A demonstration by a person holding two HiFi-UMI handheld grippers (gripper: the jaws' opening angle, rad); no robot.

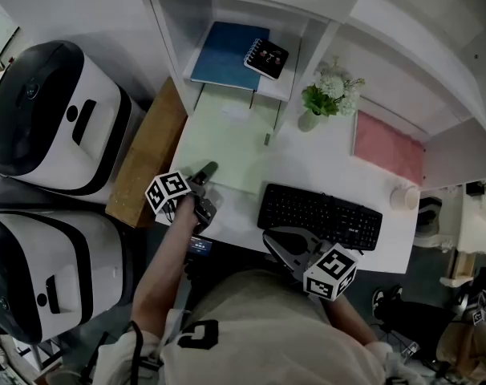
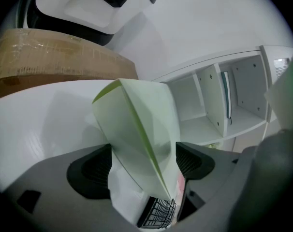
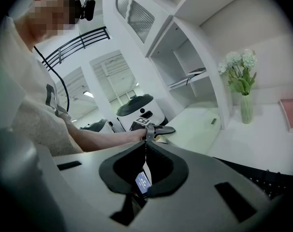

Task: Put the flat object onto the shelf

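Observation:
A pale green flat folder (image 1: 231, 139) lies on the white desk (image 1: 331, 163) below the white shelf unit (image 1: 172, 42). My left gripper (image 1: 206, 172) is at the folder's near left corner and shut on it. In the left gripper view the folder (image 2: 137, 124) fills the gap between the dark pads (image 2: 91, 167) and bends upward, with the shelf's open compartments (image 2: 204, 110) beyond. My right gripper (image 1: 273, 240) hovers at the desk's front edge by the keyboard, shut with nothing in it; its jaws (image 3: 145, 151) meet.
A blue book (image 1: 225, 54) and a small spiral notebook (image 1: 266, 58) lie in the shelf. A black keyboard (image 1: 319, 215), a vase of flowers (image 1: 330, 95), a pink flat sheet (image 1: 387, 147) and a cup (image 1: 403, 196) sit to the right. A cardboard box (image 1: 147, 151) and white machines (image 1: 50, 119) stand left.

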